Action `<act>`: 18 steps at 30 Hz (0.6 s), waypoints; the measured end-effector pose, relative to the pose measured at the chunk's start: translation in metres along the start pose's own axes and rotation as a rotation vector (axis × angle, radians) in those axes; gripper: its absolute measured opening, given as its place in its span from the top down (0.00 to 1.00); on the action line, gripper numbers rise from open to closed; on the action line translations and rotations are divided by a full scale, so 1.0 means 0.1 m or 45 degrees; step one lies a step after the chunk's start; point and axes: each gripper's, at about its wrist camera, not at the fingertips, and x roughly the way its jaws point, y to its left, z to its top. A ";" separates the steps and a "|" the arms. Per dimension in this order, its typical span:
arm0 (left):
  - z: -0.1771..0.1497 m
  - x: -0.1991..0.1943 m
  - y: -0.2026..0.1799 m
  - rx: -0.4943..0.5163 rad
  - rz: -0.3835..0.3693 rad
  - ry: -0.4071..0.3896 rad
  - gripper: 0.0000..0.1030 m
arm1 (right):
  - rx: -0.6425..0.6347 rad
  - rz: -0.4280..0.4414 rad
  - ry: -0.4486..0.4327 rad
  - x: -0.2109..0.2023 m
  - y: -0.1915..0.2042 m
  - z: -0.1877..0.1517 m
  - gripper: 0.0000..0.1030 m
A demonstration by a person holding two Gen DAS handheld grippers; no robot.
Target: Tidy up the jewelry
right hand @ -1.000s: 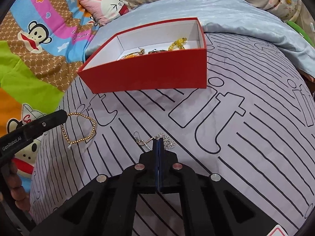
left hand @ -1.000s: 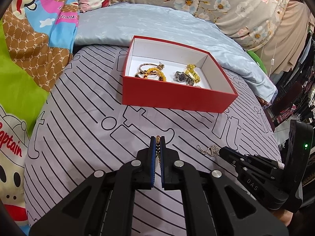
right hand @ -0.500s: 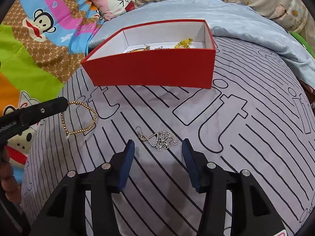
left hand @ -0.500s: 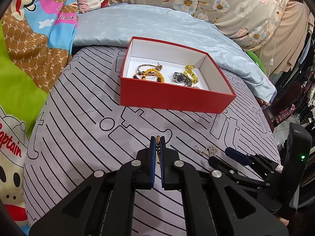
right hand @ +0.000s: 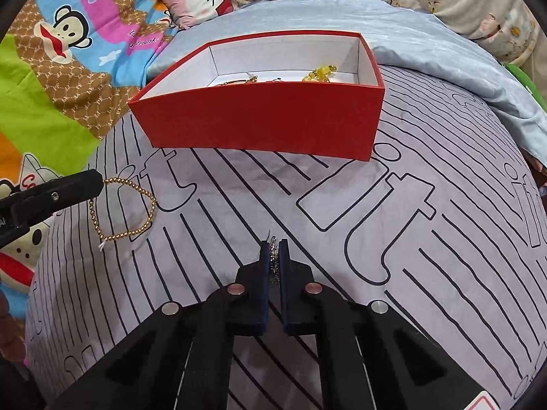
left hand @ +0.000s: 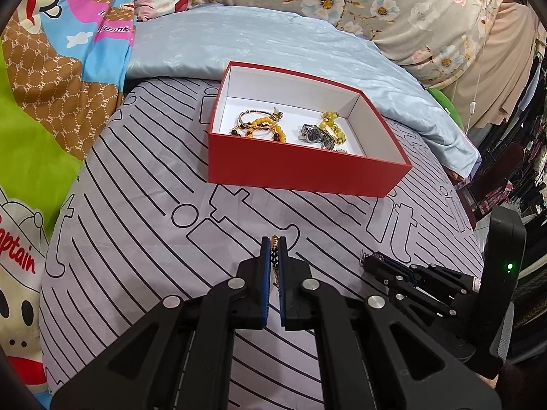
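My left gripper point(left hand: 273, 242) is shut on a gold bead bracelet point(left hand: 274, 256); in the right wrist view the bracelet's loop point(right hand: 150, 205) hangs from that gripper point(right hand: 97, 180) onto the sheet. My right gripper point(right hand: 273, 244) has its jaws closing on a silver filigree pendant point(right hand: 273, 256), whose hook pokes out past the tips, low over the sheet. In the left wrist view the right gripper point(left hand: 368, 261) sits to the right with a bit of silver at its tip. A red box point(left hand: 307, 171) point(right hand: 259, 119) beyond both holds bangles point(left hand: 256, 119), a watch point(left hand: 314, 135) and yellow beads point(left hand: 330, 119).
The box stands on a grey sheet with black line print point(left hand: 136, 205). A pale blue quilt point(left hand: 256, 37) lies behind it, a cartoon blanket point(left hand: 51, 68) to the left, a floral cushion point(left hand: 393, 3) at the back. The bed's edge drops off at the right.
The right gripper opened wide over the silver pendant lying on the sheet, then closed on it. The left gripper stayed shut on the gold bracelet without moving.
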 end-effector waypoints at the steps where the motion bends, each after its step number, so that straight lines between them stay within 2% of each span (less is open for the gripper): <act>1: 0.00 0.00 0.00 0.001 -0.001 0.001 0.97 | 0.003 0.001 -0.001 -0.01 0.00 0.00 0.96; 8: 0.00 -0.07 -0.04 0.005 -0.013 -0.013 0.97 | 0.024 0.023 -0.040 -0.18 -0.01 0.02 0.96; 18: 0.23 -0.36 -0.17 0.046 -0.057 -0.111 0.97 | 0.030 0.069 -0.188 -0.69 0.03 0.36 0.96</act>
